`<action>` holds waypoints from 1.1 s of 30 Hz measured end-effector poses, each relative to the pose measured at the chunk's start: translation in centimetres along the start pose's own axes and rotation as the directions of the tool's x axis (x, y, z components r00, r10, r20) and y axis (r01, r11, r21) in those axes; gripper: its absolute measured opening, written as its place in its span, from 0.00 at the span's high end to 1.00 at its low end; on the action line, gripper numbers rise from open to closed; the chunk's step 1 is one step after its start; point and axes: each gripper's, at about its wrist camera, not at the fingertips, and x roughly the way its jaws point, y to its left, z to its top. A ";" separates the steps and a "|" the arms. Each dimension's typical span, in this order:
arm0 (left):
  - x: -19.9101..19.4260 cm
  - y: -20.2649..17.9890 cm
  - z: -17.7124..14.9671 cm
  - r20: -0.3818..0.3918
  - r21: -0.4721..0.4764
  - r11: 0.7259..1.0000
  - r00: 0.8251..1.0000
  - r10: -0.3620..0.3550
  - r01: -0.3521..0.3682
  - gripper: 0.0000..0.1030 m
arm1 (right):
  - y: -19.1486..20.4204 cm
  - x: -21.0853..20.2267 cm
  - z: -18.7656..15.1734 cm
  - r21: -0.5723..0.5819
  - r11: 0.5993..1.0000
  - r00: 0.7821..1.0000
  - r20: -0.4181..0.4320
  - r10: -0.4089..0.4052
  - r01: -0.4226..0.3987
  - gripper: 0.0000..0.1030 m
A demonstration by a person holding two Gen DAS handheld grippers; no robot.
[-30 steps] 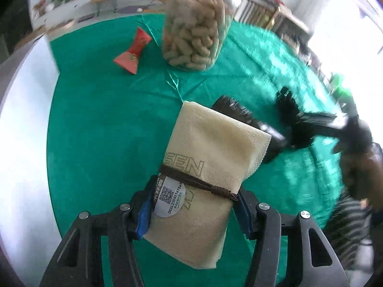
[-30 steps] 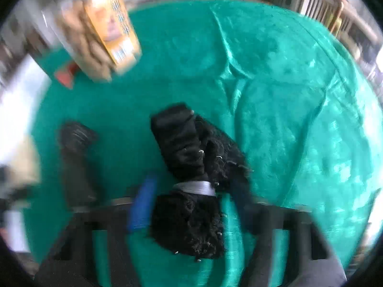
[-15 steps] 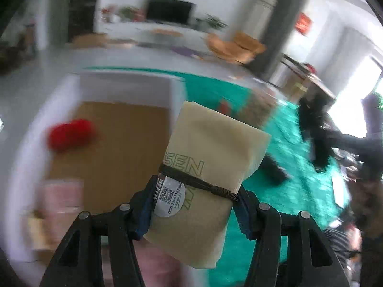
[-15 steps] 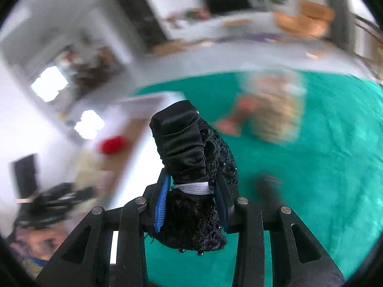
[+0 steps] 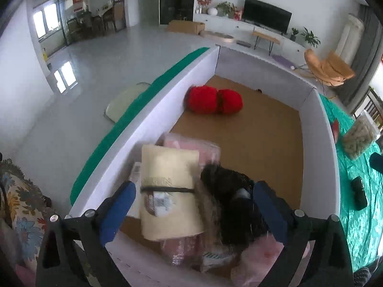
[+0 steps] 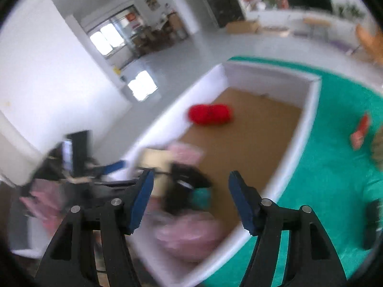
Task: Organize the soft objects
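A: Where does the left gripper (image 5: 194, 202) stand?

B: Over the near end of the white box (image 5: 153, 110), pointing down into it. Its jaws are opening and already stand wide; the blue pads (image 5: 118, 206) touch nothing. The cream folded cloth (image 5: 168, 191), tied with a dark cord, shows between them but clear of both pads, on the pink soft packs (image 5: 203, 149) at that end of the box.

A: And the right gripper (image 6: 189, 197)?

B: Its jaws are opening too, with the pads well apart. The black lacy bundle (image 6: 185, 181) shows in the gap, free of both pads and blurred. In the left wrist view the same bundle (image 5: 229, 191) sits just beside the cream cloth, touching its right edge, and overlaps the pink packs.

A: What else is in the box?

B: A red soft roll (image 5: 213, 99) lies at the far end on the brown cardboard floor, near the left wall, well apart from the pile. The middle of the floor is bare.

A: And outside it?

B: The box stands on a green tablecloth (image 5: 359, 215). To the right on the cloth are a clear jar (image 5: 359, 135) of pale pellets and a black object (image 5: 358, 192), too small to tell what it is.
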 end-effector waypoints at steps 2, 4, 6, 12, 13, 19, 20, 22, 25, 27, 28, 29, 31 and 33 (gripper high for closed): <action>-0.5 -0.6 -0.3 0.030 -0.001 1.000 1.000 -0.002 0.002 0.05 | -2.1 -1.1 -1.3 -0.017 0.994 0.993 0.046 -0.107 0.108 0.33; -1.1 -2.2 0.4 0.063 0.011 0.999 0.997 -0.033 0.032 0.05 | -5.3 -2.1 -3.2 0.001 0.974 0.971 0.082 -0.225 0.225 0.33; -1.6 -4.3 0.5 0.094 0.049 0.996 0.993 -0.073 0.069 0.05 | -8.7 -3.0 -6.1 0.027 0.929 0.922 0.118 -0.369 0.368 0.33; -3.5 -14.7 -0.8 0.104 0.224 0.944 0.957 -0.271 0.243 0.05 | -15.9 -5.1 -15.2 0.133 0.834 0.833 0.076 -0.548 0.536 0.33; -3.7 -16.3 -1.1 0.090 0.244 0.930 0.948 -0.305 0.276 0.05 | -16.4 -5.5 -16.4 0.145 0.831 0.833 0.060 -0.550 0.538 0.33; -2.2 -26.9 -5.8 -0.086 0.371 0.818 0.894 -0.441 0.439 0.04 | -17.8 -7.3 -21.0 0.123 0.785 0.788 0.026 -0.615 0.607 0.34; -1.2 -28.3 -6.8 -0.111 0.387 0.806 0.890 -0.441 0.448 0.04 | -18.0 -7.6 -21.5 0.120 0.775 0.778 0.025 -0.628 0.621 0.34; 1.1 -30.2 -8.1 -0.146 0.399 0.805 0.897 -0.416 0.439 0.05 | -18.4 -8.1 -22.0 0.137 0.754 0.759 0.025 -0.651 0.642 0.34; 4.2 -31.5 -9.9 -0.180 0.403 0.822 0.915 -0.361 0.403 0.05 | -19.8 -8.7 -22.6 0.193 0.740 0.752 0.013 -0.659 0.644 0.33; 6.0 -31.8 -10.8 -0.188 0.394 0.838 0.925 -0.330 0.379 0.05 | -20.7 -9.3 -23.1 0.222 0.732 0.750 -0.001 -0.661 0.645 0.33; 6.7 -31.6 -11.2 -0.192 0.389 0.843 0.927 -0.322 0.373 0.04 | -21.2 -9.3 -23.2 0.236 0.728 0.751 -0.008 -0.661 0.643 0.33; 7.4 -31.6 -11.4 -0.197 0.382 0.849 0.929 -0.312 0.366 0.05 | -21.4 -9.4 -23.3 0.247 0.728 0.753 -0.012 -0.657 0.639 0.33; 8.3 -31.9 -11.1 -0.175 0.385 0.857 0.939 -0.296 0.342 0.04 | -21.9 -9.7 -23.5 0.272 0.733 0.764 -0.008 -0.646 0.623 0.33; 8.7 -32.0 -11.1 -0.146 0.415 0.855 0.950 -0.275 0.311 0.04 | -22.0 -9.8 -23.5 0.278 0.731 0.763 -0.006 -0.647 0.623 0.33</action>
